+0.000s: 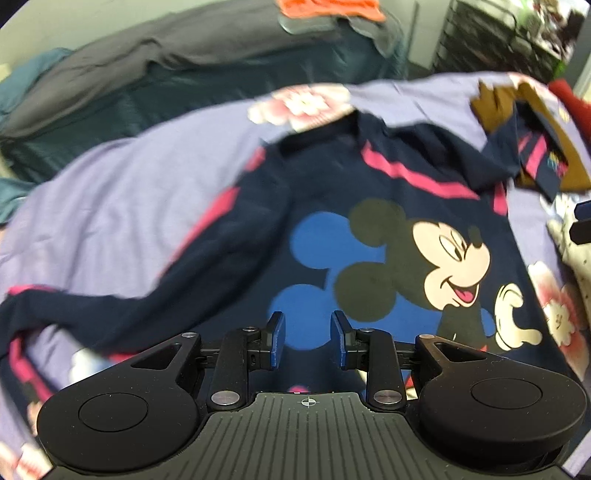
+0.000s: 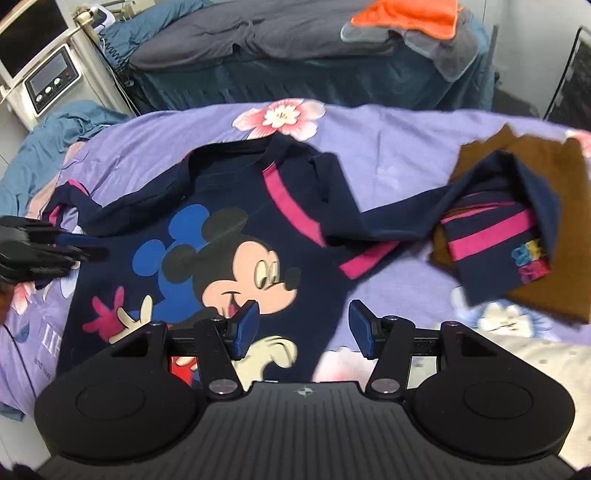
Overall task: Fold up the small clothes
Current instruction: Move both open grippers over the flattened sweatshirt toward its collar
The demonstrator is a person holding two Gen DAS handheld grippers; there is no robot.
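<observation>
Both tongs are hanging spread with nothing between their blue pads: the left tongs (image 1: 307, 339) over the shirt's lower front, the right tongs (image 2: 303, 330) over its hem. The navy cartoon-mouse shirt (image 2: 229, 236) is lying face up on the purple flowered bedspread (image 2: 388, 147), sleeves flung outward. Farther right, a folded navy garment (image 2: 495, 236) is resting on a brown cloth (image 2: 546, 192). Beyond, an orange towel (image 2: 406, 16) is sitting on a second bed.

The left wrist view is smeared with motion blur, softening the navy long-sleeved cartoon-mouse shirt (image 1: 332, 206) on the purple floral bedsheet (image 1: 110, 206), whose hem hides behind the gripper body, while the folded brown garment (image 2: 546, 206) lies partly under a navy pink-striped one.
</observation>
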